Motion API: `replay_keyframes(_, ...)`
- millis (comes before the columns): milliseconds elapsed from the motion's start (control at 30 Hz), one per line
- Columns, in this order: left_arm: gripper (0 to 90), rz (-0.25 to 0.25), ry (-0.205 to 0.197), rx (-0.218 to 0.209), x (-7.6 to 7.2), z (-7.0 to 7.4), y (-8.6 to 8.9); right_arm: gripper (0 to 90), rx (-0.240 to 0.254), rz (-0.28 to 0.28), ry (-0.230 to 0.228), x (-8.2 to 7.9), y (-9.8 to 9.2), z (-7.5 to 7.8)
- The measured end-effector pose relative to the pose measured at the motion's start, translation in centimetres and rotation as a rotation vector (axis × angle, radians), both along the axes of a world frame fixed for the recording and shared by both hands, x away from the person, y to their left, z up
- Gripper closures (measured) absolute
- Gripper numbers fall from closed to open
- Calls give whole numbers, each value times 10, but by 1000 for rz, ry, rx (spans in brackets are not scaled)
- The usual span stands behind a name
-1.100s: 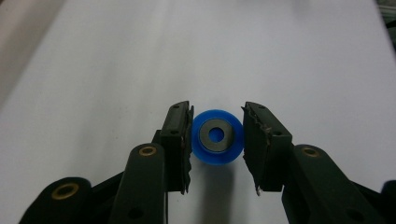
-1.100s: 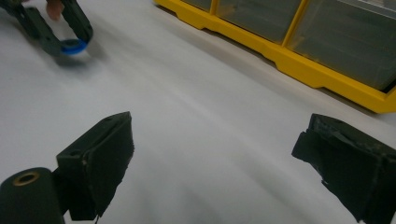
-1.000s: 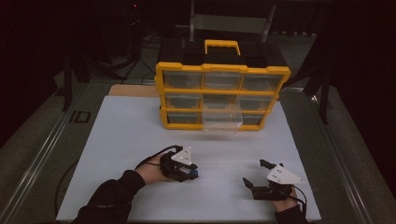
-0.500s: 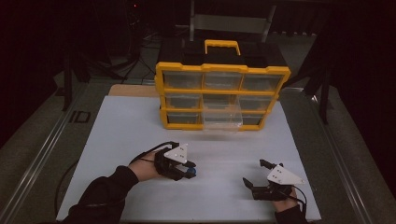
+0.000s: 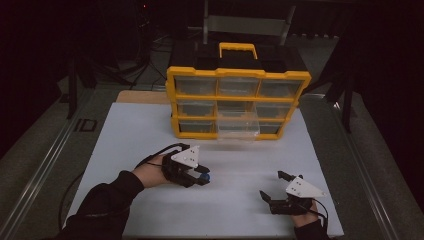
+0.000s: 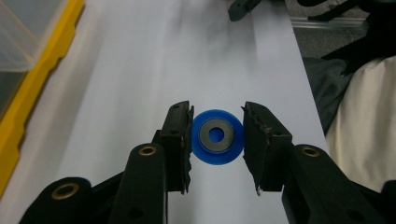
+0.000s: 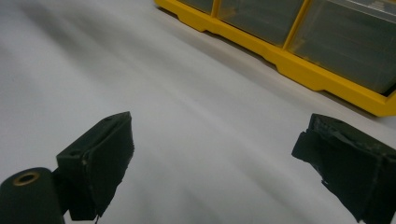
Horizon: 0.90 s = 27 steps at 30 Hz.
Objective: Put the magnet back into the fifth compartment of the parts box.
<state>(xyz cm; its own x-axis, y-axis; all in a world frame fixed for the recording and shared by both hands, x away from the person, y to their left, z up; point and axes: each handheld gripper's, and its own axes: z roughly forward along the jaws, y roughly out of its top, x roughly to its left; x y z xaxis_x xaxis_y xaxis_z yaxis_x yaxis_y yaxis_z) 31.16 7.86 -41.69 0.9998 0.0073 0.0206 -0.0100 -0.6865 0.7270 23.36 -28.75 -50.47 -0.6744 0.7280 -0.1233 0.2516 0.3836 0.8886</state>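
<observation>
Here, one blue wheel [image 6: 217, 136], two tongs.

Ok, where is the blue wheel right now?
The blue wheel is clamped between the left gripper pads, on the left of the high view over the white mat, in front of the yellow drawer cabinet.

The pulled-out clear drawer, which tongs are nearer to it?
Left. The left tongs, shut on a blue disc, sit below the drawer; the right tongs, open, sit farther toward the near right.

Yellow drawer cabinet [image 5: 238, 102] on white sheet [image 5: 125, 140]
</observation>
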Motion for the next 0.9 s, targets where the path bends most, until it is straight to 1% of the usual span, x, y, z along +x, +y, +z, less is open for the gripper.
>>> replay_keyframes(33,619,-2,-4,-5,0,7,0,83,0,2,0,0,0,0)
replay_keyframes(100,619,-4,-12,0,2,12,0,83,-1,3,0,0,0,0)
replay_keyframes(133,619,-5,-14,-5,2,15,0,83,-1,2,-2,0,0,0)
replay_keyframes(200,619,-5,-14,-5,2,15,0,83,-3,1,-3,0,0,0)
replay_keyframes(233,619,-9,-17,-19,3,25,0,83,-2,3,-6,0,0,0)
replay_keyframes(300,620,-12,-20,-23,5,31,0,83,-3,3,-5,0,0,0)
replay_keyframes(333,619,-11,-26,-23,6,33,0,84,-2,3,-4,0,0,0)
replay_keyframes(400,619,-9,-25,-30,7,39,-1,83,-3,4,-5,0,0,0)
replay_keyframes(467,619,-8,-36,-27,9,44,-1,83,-4,5,-7,0,0,0)
replay_keyframes(667,619,0,-49,-43,13,59,-1,83,-4,5,-6,0,0,0)
replay_keyframes(700,619,0,-49,-43,13,59,-1,83,-5,7,-7,0,0,0)
replay_keyframes(733,619,-3,-56,-50,14,64,-1,83,-3,7,-6,0,0,0)
replay_keyframes(800,619,-4,-53,-56,15,66,-1,83,-3,5,-6,0,0,0)
replay_keyframes(833,619,-5,-64,-54,15,69,-2,83,-4,4,-6,0,0,0)
replay_keyframes(900,619,-4,-62,-58,16,72,-2,83,-2,5,-3,0,0,0)
